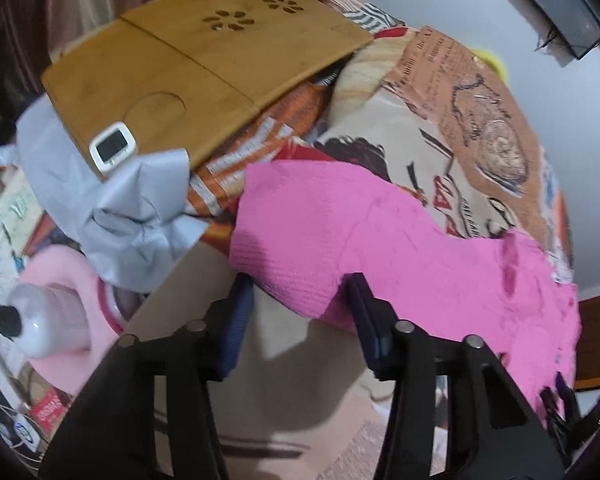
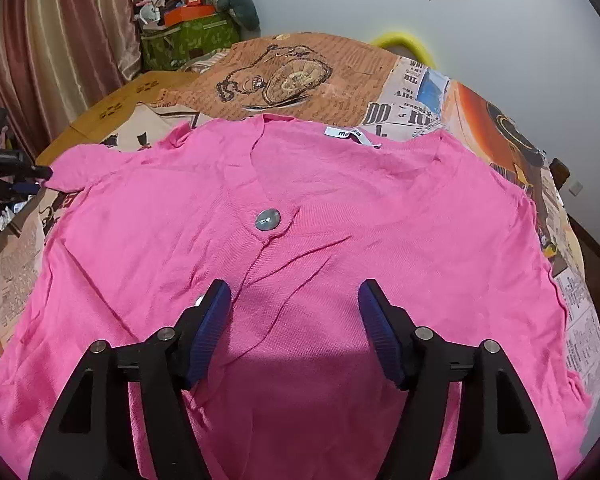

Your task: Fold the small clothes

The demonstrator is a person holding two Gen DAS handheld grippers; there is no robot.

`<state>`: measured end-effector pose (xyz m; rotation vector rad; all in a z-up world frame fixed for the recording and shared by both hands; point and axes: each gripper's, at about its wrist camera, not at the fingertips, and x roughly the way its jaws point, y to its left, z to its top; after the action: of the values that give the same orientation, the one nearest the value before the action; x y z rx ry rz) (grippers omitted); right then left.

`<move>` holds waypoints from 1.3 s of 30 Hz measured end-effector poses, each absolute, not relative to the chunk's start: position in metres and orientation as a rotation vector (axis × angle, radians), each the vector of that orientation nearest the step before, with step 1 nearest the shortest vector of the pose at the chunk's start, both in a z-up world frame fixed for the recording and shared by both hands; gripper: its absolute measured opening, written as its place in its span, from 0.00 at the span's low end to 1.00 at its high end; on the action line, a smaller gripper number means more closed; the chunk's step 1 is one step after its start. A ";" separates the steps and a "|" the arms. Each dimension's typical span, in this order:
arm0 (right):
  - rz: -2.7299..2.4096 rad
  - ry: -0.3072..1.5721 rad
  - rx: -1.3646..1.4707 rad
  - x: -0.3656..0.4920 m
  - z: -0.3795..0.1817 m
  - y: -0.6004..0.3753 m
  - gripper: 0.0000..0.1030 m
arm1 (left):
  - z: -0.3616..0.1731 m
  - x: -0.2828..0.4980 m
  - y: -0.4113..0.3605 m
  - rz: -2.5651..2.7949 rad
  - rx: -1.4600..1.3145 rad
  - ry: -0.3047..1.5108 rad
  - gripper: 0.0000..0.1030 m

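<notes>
Printed cloth, newspaper and pocket-watch pattern, covers the bed-like surface; white wall behind, striped curtain at left. Pink cardigan lies spread flat on the cloth, front up, neck label at the far edge, one grey button at the base of the V-neck, creases running down the front.

Right gripper hovers over the lower front of the cardigan, jaws apart, blue pads clear of the knit on both sides, nothing between them.

Left gripper is at the cardigan's sleeve, jaws apart. Cuff edge lies in the gap; one finger's tip sits against the ribbed hem, the other stands clear of the fabric. No clamp visible; view is motion-blurred.

Beyond the sleeve: wooden lap tray with flower-shaped cut-outs, small white timer on its near corner, crumpled grey cloth draped beside it. Pink hat and white bottle lower left.
</notes>
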<state>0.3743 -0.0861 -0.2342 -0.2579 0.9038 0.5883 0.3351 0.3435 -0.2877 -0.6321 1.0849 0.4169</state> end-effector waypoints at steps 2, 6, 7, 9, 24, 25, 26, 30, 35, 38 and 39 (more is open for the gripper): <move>0.592 0.903 -0.254 0.374 -0.235 -0.085 0.66 | -0.283 0.340 0.341 0.461 -0.559 1.075 0.20; 0.592 0.909 -0.255 0.373 -0.232 -0.085 0.66 | -0.279 0.349 0.335 0.514 -0.458 1.073 0.06; 0.594 0.913 -0.250 0.373 -0.231 -0.087 0.66 | -0.277 0.350 0.333 0.528 -0.431 1.069 0.06; 0.599 0.921 -0.230 0.372 -0.227 -0.091 0.66 | -0.269 0.351 0.329 0.538 -0.402 1.052 0.06; 0.590 0.865 -0.128 0.366 -0.203 -0.132 0.66 | -0.106 0.395 0.188 0.248 -0.182 0.738 0.06; 0.591 0.861 -0.121 0.366 -0.203 -0.134 0.66 | -0.100 0.400 0.171 0.210 -0.159 0.727 0.06; 0.592 0.855 -0.113 0.367 -0.201 -0.137 0.66 | -0.097 0.402 0.159 0.188 -0.146 0.723 0.06; 0.594 0.841 -0.082 0.370 -0.198 -0.147 0.66 | -0.098 0.417 0.094 0.045 -0.070 0.732 0.06; 0.593 0.841 -0.044 0.375 -0.198 -0.160 0.66 | -0.133 0.436 0.023 -0.097 0.020 0.817 0.06; 0.589 0.839 -0.032 0.374 -0.197 -0.168 0.66 | -0.161 0.446 0.000 -0.163 0.020 0.908 0.06; 0.587 0.839 -0.028 0.374 -0.197 -0.170 0.66 | -0.167 0.446 -0.007 -0.181 0.015 0.933 0.07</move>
<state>0.3741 -0.1700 -0.1971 -0.0281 0.8395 0.5868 0.4459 -0.0071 -0.1672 0.0148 0.9325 -0.1808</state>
